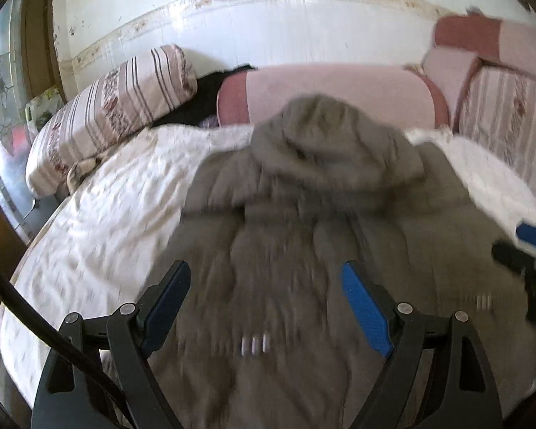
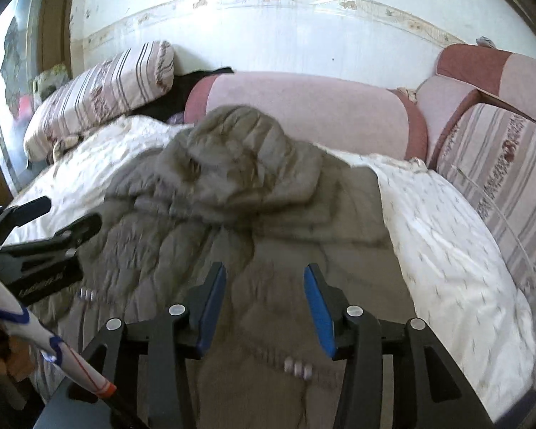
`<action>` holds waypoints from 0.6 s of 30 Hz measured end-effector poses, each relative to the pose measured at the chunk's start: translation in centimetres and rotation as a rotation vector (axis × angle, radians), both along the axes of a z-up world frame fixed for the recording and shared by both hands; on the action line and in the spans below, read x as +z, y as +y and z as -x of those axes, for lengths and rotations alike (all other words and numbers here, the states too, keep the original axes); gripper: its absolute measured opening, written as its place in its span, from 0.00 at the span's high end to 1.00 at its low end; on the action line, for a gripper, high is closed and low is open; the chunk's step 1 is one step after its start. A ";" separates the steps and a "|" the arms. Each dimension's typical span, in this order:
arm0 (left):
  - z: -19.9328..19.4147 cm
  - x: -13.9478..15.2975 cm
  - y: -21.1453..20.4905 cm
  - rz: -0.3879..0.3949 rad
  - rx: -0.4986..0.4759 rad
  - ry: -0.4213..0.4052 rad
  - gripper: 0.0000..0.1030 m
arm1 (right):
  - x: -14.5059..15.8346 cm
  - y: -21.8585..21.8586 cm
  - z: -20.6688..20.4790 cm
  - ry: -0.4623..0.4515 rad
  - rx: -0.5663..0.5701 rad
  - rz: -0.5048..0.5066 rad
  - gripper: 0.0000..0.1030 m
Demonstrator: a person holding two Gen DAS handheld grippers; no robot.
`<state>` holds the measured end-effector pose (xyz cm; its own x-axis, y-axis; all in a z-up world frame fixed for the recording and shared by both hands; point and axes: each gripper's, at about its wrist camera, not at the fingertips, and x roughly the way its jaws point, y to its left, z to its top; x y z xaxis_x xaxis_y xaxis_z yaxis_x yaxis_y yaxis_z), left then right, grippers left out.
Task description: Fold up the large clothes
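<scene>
With the grey hooded jacket (image 2: 232, 193) lying on the white quilt (image 2: 446, 236), sides look turned in, but lengthwise folding remains, I'd judge. Its long axis runs from me toward the wall, hood farthest. My left gripper (image 1: 268, 307) gapes wide, my right gripper (image 2: 265, 307) is parted; both empty.

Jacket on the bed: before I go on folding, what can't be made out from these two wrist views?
- Jacket hem: cut off at the bottom edge in both views, behind the tongs.
- Sleeves: motion blur merges them with the body in the left wrist view.
- Small pale fittings: too blurred to identify.
- Dark item behind the pink bolster: mostly hidden.
</scene>
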<state>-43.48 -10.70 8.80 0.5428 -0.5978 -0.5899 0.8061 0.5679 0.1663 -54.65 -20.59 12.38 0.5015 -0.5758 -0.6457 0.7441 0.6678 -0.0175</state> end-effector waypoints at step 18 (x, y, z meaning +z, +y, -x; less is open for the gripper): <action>2.6 -8.6 6.6 -0.166 0.062 0.054 0.17 | -7.6 6.8 3.5 0.197 0.002 -0.051 0.52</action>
